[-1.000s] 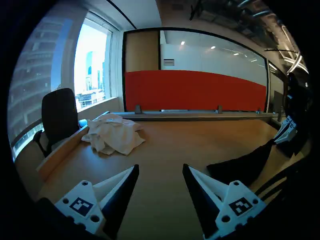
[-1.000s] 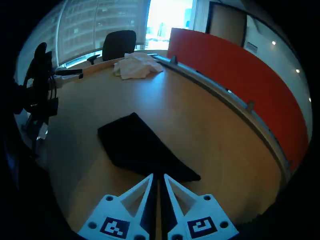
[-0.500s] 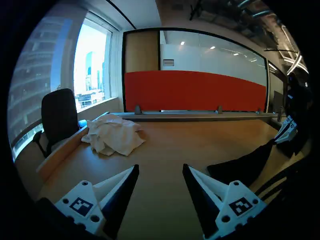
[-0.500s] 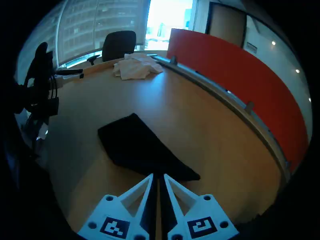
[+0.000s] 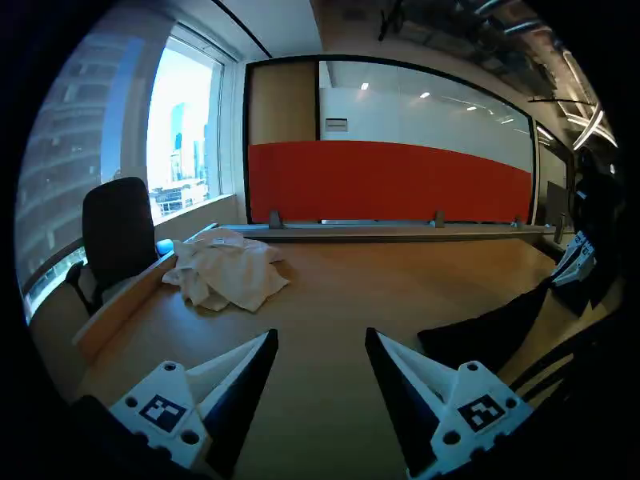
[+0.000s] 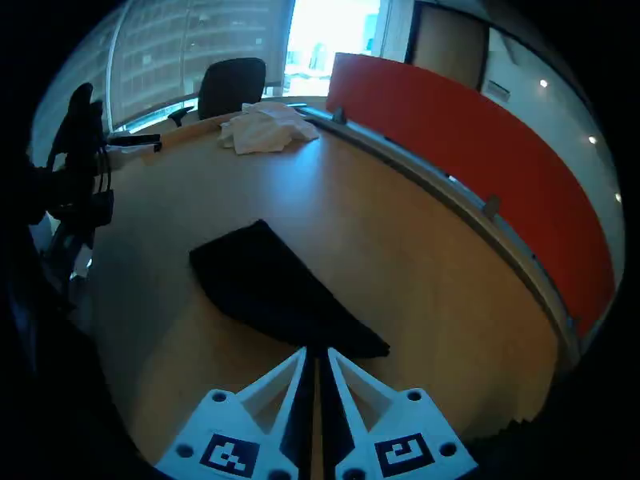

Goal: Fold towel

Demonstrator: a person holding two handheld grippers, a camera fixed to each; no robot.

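— Moved: right tongs drawn back slightly; dark towel sits farther up their view.
— State?
— Right: closed to a slit at the towel's near edge; whether they pinch cloth, cannot tell. Left tongs: wide, empty, above the tabletop.
— Risk?
— Probably dragging. One-edge pull would bunch the towel.

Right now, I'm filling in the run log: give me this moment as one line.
left gripper open over table | right gripper shut on towel edge | towel dark, on table | cloth heap far off
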